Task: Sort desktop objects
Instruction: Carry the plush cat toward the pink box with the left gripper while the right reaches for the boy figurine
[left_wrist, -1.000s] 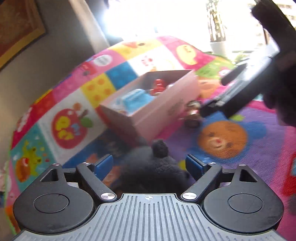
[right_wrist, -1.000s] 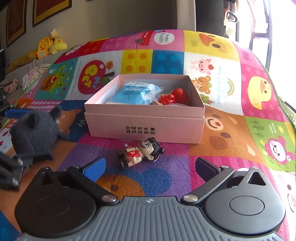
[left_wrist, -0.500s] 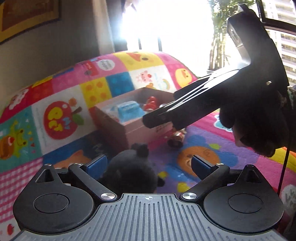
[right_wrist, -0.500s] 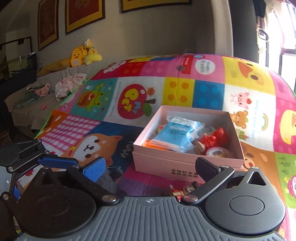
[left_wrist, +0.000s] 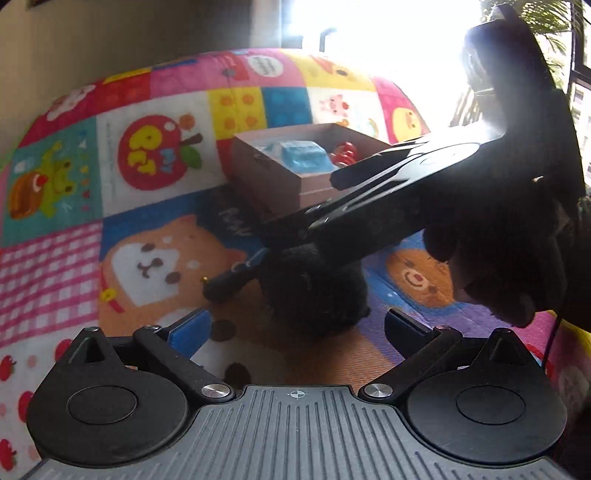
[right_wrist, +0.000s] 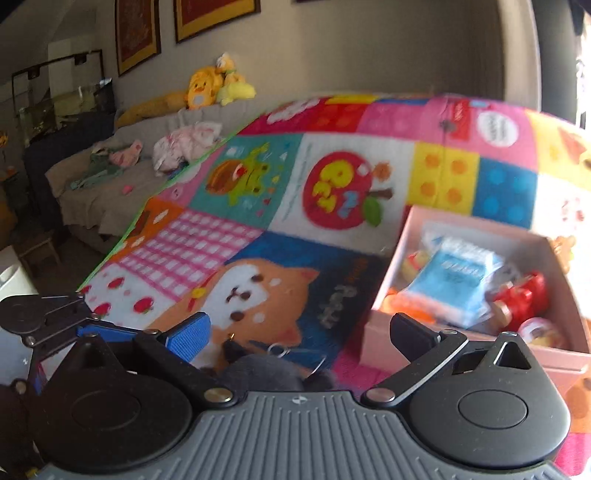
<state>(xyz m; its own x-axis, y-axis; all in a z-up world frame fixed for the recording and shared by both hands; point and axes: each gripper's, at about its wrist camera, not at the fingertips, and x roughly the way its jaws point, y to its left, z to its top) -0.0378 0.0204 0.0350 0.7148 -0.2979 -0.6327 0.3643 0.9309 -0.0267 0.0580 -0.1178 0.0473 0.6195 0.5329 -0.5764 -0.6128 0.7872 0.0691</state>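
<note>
Now both grippers hang over the dark plush toy, neither one holding it.

Largest first: the patchwork play mat fills both views; the pink box, upper centre, already holds a blue packet. At centre frame the plush toy lies on the mat, under the right gripper, whose jaws stand apart. The left gripper has just been opening, empty. The toy looks soft, light and squashy; pinch its body, not the small key ring.
</note>
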